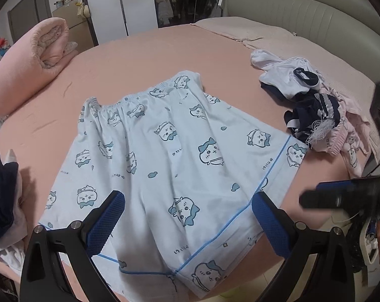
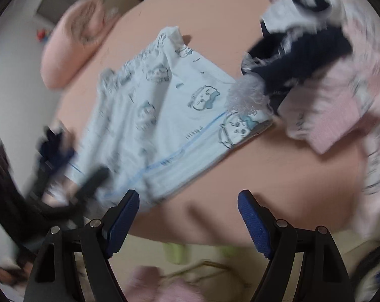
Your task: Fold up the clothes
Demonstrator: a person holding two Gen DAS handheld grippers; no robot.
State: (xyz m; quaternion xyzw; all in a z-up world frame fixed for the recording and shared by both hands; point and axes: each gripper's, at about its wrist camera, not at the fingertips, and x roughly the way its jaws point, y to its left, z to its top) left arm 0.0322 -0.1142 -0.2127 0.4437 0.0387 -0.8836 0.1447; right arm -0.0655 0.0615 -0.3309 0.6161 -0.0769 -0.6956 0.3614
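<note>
Now, step: shorts (image 1: 169, 166) are spread flat on the bed (image 1: 144, 52), waistband at the far side, leg hems at the near edge. Looks like the approach before the first fold; no fold made yet.
Left claw (image 1: 188, 216): fingers spread wide, hanging over the near hem of the shorts, nothing between the pads. Can't tell if the pads brush the cloth; no pinch.
Right claw (image 2: 188, 217): spread wide too, empty, over bare bed just beside the shorts' near right corner. View is blurred.
Next move, my read: each claw drops to a hem corner, closes on the cloth, then carries it toward the waistband or across.
Risk: thin cloth, easy to pick one layer only or drag it off square.
Clutter: heap of unfolded clothes (image 1: 313, 110) touches the right leg; folded dark pile (image 1: 1, 191) at left; rolled quilt (image 1: 31, 63) far left.
</note>
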